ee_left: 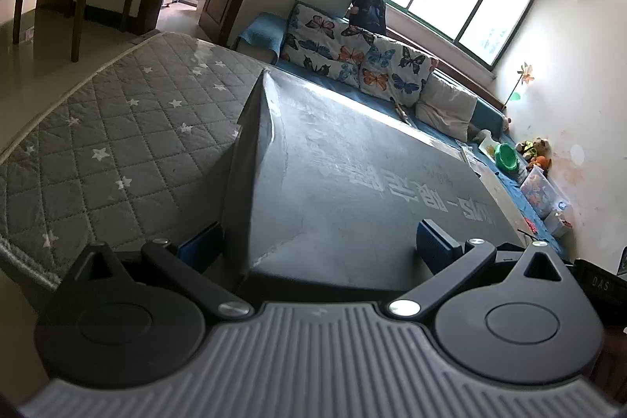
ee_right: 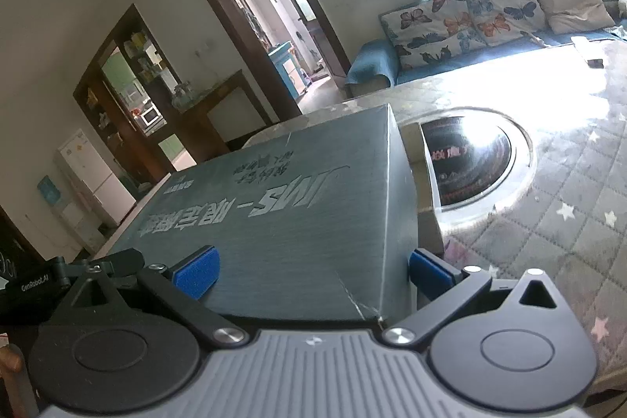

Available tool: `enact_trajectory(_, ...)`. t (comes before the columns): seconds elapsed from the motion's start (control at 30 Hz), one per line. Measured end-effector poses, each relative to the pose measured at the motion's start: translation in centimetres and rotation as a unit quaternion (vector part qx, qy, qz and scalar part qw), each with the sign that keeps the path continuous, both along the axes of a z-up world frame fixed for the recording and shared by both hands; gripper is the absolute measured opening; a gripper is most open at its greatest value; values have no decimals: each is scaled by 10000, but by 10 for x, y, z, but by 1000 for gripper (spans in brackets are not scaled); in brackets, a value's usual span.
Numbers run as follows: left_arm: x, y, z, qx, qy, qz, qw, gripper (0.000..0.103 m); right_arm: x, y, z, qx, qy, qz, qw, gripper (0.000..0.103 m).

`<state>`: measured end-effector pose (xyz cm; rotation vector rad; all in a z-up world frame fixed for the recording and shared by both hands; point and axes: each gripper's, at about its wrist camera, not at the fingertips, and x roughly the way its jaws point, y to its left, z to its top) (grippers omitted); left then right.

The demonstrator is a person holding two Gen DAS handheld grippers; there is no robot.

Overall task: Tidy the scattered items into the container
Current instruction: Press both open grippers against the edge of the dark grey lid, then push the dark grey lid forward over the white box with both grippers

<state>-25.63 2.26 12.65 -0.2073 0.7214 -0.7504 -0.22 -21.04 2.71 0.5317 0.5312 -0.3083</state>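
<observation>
I have both tools spread wide, left tool (ee_left: 321, 245) and right tool (ee_right: 313, 273) straddling corners of the grey lid (ee_right: 274, 206), which covers the box on the desk (ee_left: 117, 128); I judge level, even pressure matters.

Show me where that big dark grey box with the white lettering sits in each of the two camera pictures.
Left wrist view: the grey box fills the centre, between the left gripper fingers.
Right wrist view: the grey box lies centre-left, between the right gripper fingers.
Shared landmark: the butterfly cushions on the sofa behind it.
</observation>
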Motion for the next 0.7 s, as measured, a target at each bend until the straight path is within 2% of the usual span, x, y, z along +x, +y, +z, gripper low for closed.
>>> enact_trajectory(0.3,-17,7,-11,64,88,-86,9999,103,-21,14,-9,62,114,-55,9999,103)
enact_trajectory(0.7,-27,9,-30,286,319,-145,9990,103,-28,23,-28,105,418,-27,9991,103)
